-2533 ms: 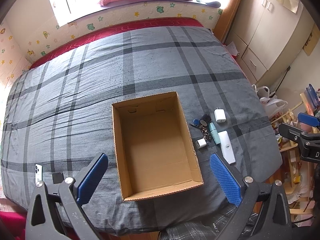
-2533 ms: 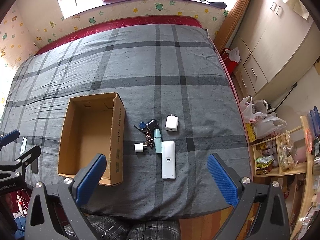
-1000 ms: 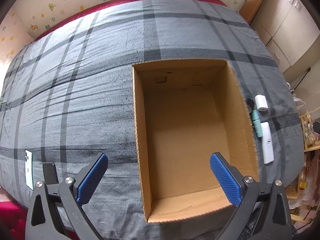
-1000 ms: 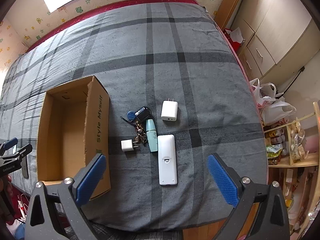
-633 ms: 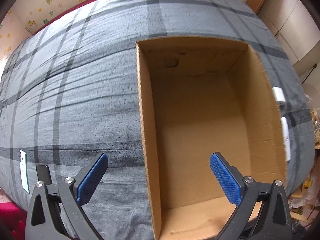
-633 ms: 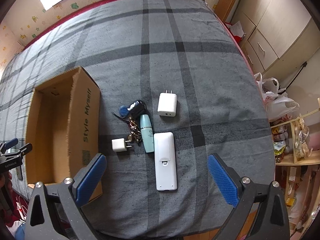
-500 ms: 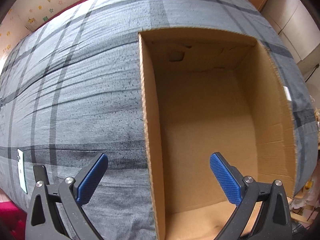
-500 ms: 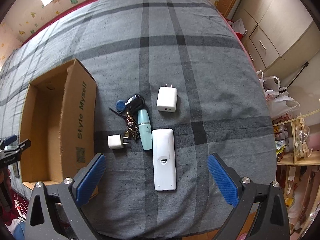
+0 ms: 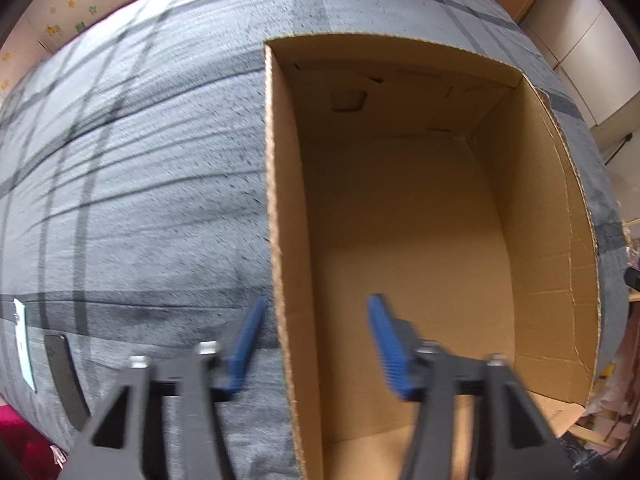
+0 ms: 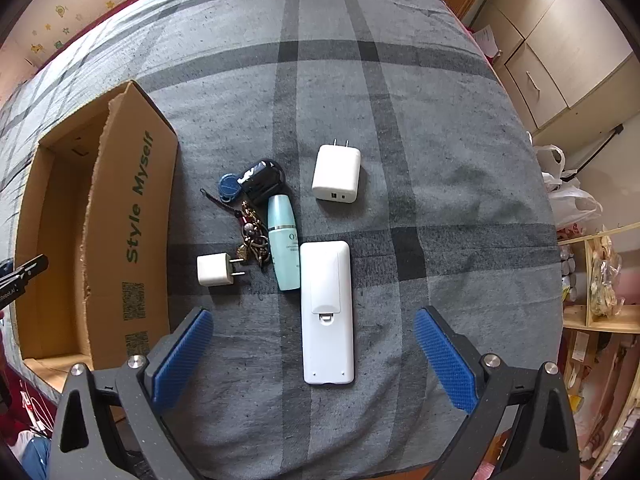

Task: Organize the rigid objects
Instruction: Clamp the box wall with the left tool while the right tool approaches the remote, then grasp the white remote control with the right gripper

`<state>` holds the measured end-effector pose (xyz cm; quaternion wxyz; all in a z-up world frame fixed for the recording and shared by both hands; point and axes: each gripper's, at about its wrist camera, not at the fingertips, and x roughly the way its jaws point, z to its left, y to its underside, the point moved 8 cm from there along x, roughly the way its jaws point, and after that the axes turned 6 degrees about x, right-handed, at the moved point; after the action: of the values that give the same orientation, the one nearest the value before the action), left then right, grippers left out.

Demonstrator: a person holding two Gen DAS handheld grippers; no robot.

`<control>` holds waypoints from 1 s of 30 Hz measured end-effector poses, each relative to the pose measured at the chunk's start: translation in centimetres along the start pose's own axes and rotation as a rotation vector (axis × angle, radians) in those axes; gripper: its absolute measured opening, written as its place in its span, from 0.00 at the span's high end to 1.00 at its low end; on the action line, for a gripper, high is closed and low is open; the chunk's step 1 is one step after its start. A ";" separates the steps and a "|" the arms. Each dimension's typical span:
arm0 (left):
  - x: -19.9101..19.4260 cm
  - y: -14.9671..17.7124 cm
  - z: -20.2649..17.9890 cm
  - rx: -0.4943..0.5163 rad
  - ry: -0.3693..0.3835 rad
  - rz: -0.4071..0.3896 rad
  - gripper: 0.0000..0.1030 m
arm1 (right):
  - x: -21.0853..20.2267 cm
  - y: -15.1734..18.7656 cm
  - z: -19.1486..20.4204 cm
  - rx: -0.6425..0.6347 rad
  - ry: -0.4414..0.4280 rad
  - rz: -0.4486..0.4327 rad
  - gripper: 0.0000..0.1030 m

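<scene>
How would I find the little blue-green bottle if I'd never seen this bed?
Start at the open cardboard box on the grey plaid bed and look at the small things lying just right of it. The bottle lies flat between the bunch of keys and the long white remote. It is the only pale teal thing there.

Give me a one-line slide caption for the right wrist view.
Open right gripper hovers above a white remote lying beside a teal bottle, keys and two chargers, cardboard box alongside.
</scene>
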<state>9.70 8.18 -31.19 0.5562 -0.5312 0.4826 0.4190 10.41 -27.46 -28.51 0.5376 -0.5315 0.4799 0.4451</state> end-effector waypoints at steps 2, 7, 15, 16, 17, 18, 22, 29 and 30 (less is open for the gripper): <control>0.2 0.2 0.3 0.007 -0.034 0.006 0.77 | 0.3 0.0 -0.1 -0.002 0.004 0.005 0.00; 0.4 0.3 1.1 -0.014 -0.033 0.001 0.86 | 1.1 0.0 -0.3 -0.004 0.014 0.011 0.00; 0.4 0.3 0.6 0.011 -0.069 0.008 0.87 | 3.6 0.3 -0.8 -0.007 0.018 0.039 0.00; 0.3 0.3 0.6 0.011 -0.066 0.008 0.87 | 4.0 0.4 -0.9 -0.009 0.020 0.044 0.00; 0.3 0.3 0.6 0.009 -0.060 0.009 0.87 | 4.4 0.5 -1.0 -0.012 0.025 0.051 0.01; 0.2 0.4 0.7 0.006 -0.057 0.009 0.87 | 4.9 0.7 -1.1 -0.013 0.028 0.058 0.01; 0.2 0.5 0.7 0.005 -0.060 0.010 0.87 | 6.3 1.2 -1.6 -0.003 0.029 0.079 0.01; 0.7 0.2 1.1 -0.006 -0.060 0.019 0.87 | 8.8 1.4 -2.0 -0.007 0.043 0.100 0.02; 0.7 0.2 1.1 -0.003 -0.062 0.022 0.87 | 9.2 1.4 -2.0 -0.012 0.045 0.103 0.02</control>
<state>9.76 9.25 -31.98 0.5655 -0.5136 0.4701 0.4421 10.25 -29.69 -37.72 0.4999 -0.5191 0.5162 0.4628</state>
